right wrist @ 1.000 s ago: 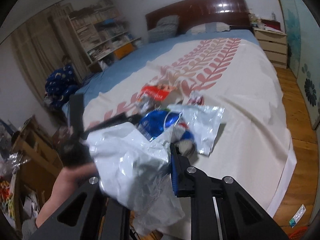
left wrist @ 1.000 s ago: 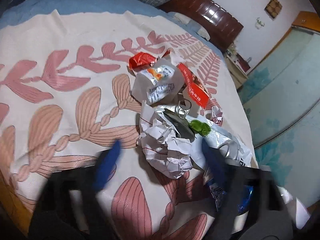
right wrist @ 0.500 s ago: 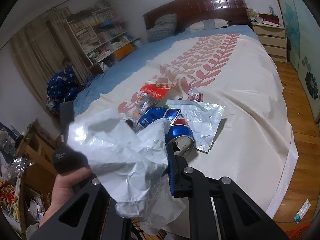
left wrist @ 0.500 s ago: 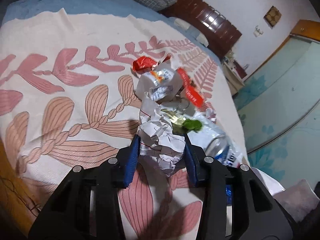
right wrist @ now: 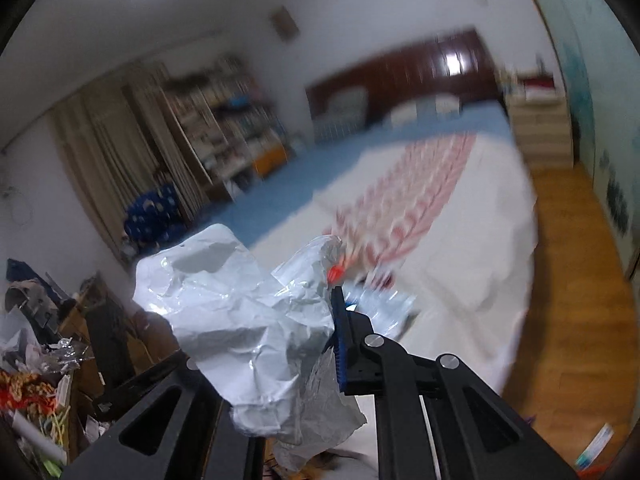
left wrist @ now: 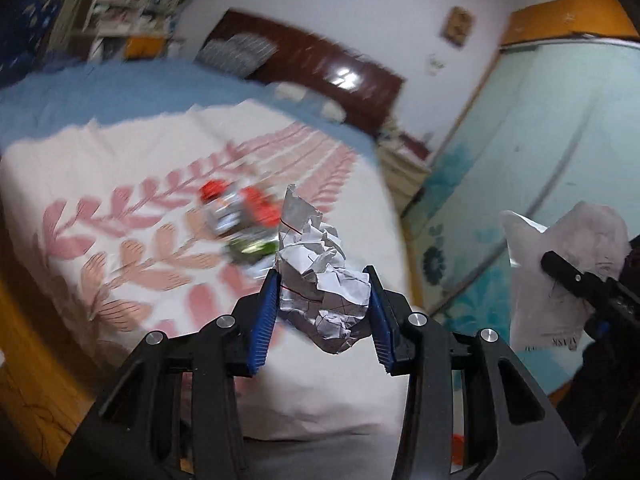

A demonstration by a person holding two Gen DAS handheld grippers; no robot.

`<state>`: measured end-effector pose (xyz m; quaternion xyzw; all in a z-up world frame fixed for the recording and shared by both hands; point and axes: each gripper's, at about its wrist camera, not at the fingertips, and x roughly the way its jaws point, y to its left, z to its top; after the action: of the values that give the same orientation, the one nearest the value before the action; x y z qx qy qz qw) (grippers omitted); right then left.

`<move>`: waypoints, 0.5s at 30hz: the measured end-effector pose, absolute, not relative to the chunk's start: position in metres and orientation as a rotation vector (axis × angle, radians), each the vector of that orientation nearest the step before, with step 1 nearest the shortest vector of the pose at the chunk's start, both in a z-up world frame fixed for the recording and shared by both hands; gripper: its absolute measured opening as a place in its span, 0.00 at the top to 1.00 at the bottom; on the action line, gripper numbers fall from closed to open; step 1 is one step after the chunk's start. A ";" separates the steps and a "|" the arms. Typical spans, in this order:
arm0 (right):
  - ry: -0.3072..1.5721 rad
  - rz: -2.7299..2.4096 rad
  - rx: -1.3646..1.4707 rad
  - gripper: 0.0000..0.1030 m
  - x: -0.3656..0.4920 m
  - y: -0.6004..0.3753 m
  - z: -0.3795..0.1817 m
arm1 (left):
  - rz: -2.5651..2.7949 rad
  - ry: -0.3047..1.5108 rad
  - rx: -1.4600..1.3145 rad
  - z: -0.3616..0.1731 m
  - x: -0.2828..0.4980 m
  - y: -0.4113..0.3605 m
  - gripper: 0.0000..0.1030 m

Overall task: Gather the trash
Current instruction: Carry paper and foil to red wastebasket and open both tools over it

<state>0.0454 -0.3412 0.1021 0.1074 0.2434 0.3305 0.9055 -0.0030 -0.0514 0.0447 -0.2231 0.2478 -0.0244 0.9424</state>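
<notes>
My left gripper (left wrist: 322, 304) is shut on a crumpled white paper ball (left wrist: 320, 276) and holds it lifted above the bed's foot end. The rest of the trash pile (left wrist: 240, 220), red wrappers and a carton, lies blurred on the leaf-pattern bedspread (left wrist: 120, 200) behind it. My right gripper (right wrist: 280, 332) is shut on a white plastic bag (right wrist: 244, 320) that drapes over its left finger. The bag also shows at the right of the left wrist view (left wrist: 560, 272). A blurred blue can and red wrapper (right wrist: 360, 296) lie just beyond the bag.
A dark wooden headboard (left wrist: 328, 72) and pillows are at the far end of the bed. A teal sliding wardrobe (left wrist: 540, 160) lines the right. Bookshelves (right wrist: 224, 128) and a cluttered desk (right wrist: 40, 360) are on the left. Wooden floor (right wrist: 568, 280) runs beside the bed.
My left gripper closed on the paper ball and lifted it off the bed, pulling back. My right gripper with the bag has risen and pulled back from the trash pile.
</notes>
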 end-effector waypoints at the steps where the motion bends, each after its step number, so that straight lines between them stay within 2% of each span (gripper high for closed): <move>1: 0.481 0.670 0.209 0.89 0.038 -0.362 0.108 | -0.074 0.496 -0.445 0.056 -0.003 -0.066 0.59; 6: 0.464 0.484 0.134 0.89 0.005 -0.505 0.105 | -0.284 0.511 -0.372 0.101 0.017 -0.189 0.59; 9: 0.543 0.351 0.139 0.89 -0.004 -0.580 0.072 | -0.461 0.576 -0.343 0.096 0.046 -0.280 0.59; 12: 0.703 0.175 0.217 0.89 -0.018 -0.665 0.004 | -0.587 0.717 -0.306 0.060 0.075 -0.367 0.59; 15: 0.889 0.059 0.348 0.89 -0.040 -0.720 -0.083 | -0.701 1.013 -0.260 -0.026 0.100 -0.473 0.59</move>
<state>-0.0397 -0.7199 -0.0829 0.1673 0.4277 0.0285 0.8878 0.0995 -0.4726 -0.0260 -0.1217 0.4736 -0.3277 0.8084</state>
